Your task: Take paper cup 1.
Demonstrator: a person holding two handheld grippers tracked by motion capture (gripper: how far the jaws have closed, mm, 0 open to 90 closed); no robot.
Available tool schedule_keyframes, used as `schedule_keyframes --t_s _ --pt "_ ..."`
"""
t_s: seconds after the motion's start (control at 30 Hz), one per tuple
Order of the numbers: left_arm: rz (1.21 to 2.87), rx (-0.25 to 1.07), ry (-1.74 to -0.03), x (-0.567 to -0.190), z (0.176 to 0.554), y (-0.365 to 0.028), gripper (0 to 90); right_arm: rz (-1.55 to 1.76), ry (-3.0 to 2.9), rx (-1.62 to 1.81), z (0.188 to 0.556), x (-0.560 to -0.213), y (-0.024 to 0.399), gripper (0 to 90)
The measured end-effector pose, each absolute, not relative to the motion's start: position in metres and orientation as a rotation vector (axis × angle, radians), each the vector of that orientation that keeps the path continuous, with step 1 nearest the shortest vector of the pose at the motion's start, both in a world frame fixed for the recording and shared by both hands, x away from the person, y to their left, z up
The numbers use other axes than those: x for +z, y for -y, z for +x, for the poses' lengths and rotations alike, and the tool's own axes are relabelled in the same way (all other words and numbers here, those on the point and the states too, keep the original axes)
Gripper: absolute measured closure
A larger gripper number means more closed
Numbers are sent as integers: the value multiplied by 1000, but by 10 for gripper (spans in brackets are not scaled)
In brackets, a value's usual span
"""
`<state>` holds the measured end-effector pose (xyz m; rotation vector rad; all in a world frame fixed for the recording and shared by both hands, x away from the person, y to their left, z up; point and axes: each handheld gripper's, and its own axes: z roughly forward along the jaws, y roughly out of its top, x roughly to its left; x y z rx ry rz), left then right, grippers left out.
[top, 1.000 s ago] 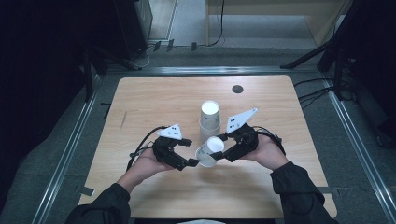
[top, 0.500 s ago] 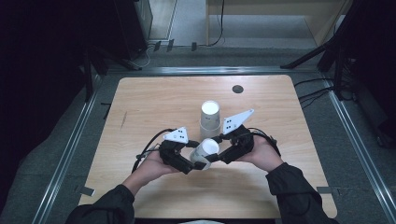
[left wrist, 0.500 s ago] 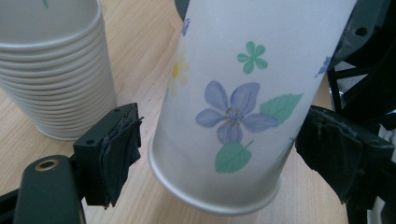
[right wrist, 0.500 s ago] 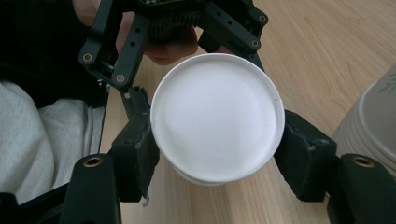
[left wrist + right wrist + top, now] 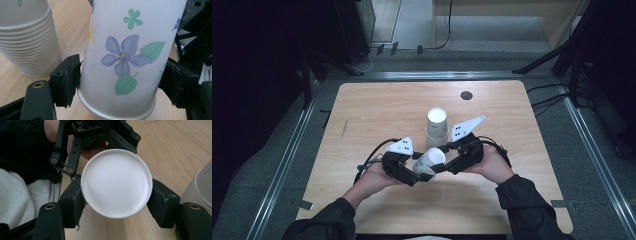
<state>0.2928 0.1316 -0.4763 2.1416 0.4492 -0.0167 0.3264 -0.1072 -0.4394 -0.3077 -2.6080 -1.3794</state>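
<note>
A paper cup (image 5: 430,159) with a flower print (image 5: 125,53) is held on its side just above the table, between my two grippers. My left gripper (image 5: 414,174) has just been closing its jaws, and its pads (image 5: 71,77) now press on the cup's wall near the rim. My right gripper (image 5: 451,164) is shut on the other end, with the cup's white base (image 5: 116,182) facing its camera between the two pads (image 5: 72,202). A stack of several white cups (image 5: 437,127) stands upside down just behind the grippers.
The wooden table (image 5: 372,110) has a small dark round hole (image 5: 466,95) near its far right. The cup stack (image 5: 27,42) stands close to the left jaw, and the same stack (image 5: 200,187) borders the right gripper view. Metal rails and dark floor surround the table.
The left gripper's jaws, wide apart around the cup before, have closed onto its wall. The right gripper has kept its grip, and both hands stay where they were.
</note>
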Motion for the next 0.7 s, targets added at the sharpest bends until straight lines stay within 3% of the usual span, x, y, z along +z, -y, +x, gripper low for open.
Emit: schedule_keyframes --t_s 0.03,0.43,0.7 --pt "2142 -16 -446 -476 293 -132 276 -325 2606 -1378 327 -440 107 352" --pt "2135 -24 -467 -472 295 -138 282 -342 2611 -1383 327 -440 109 328" --pt "2146 -23 -489 -463 298 -150 282 -374 2685 -1357 323 -446 116 227"
